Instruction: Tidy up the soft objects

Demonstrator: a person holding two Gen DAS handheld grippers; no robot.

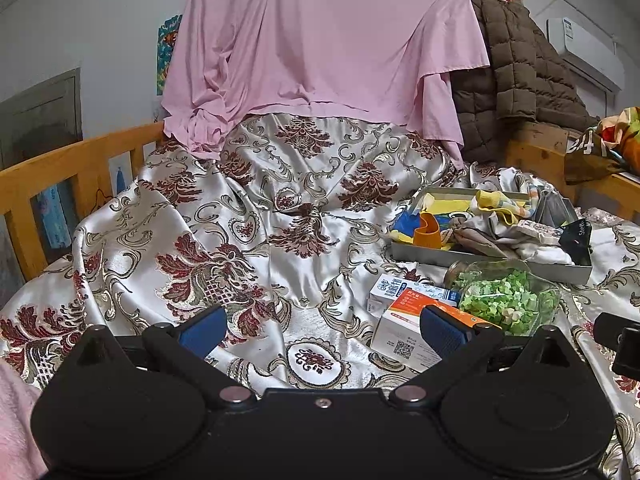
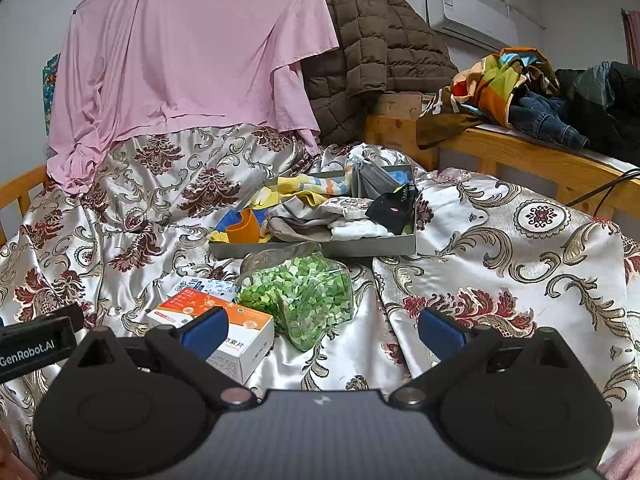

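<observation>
A grey tray [image 1: 472,257] [image 2: 320,249] lies on the patterned bedspread and holds several soft items: yellow striped socks [image 2: 304,186], an orange band [image 2: 243,226], a black sock [image 2: 390,206], white and grey cloths [image 2: 304,224]. My left gripper [image 1: 322,332] is open and empty above the bedspread, left of the tray. My right gripper [image 2: 322,332] is open and empty, nearer than the tray, above the bag and box.
A clear bag of green pieces [image 2: 298,296] [image 1: 500,300], an orange-white box [image 2: 218,328] [image 1: 416,332] and a blue-white box [image 1: 400,290] lie before the tray. Pink sheet [image 1: 320,40], brown jacket [image 2: 372,48], wooden bed rails [image 1: 60,168] [image 2: 520,156], clothes pile [image 2: 540,92].
</observation>
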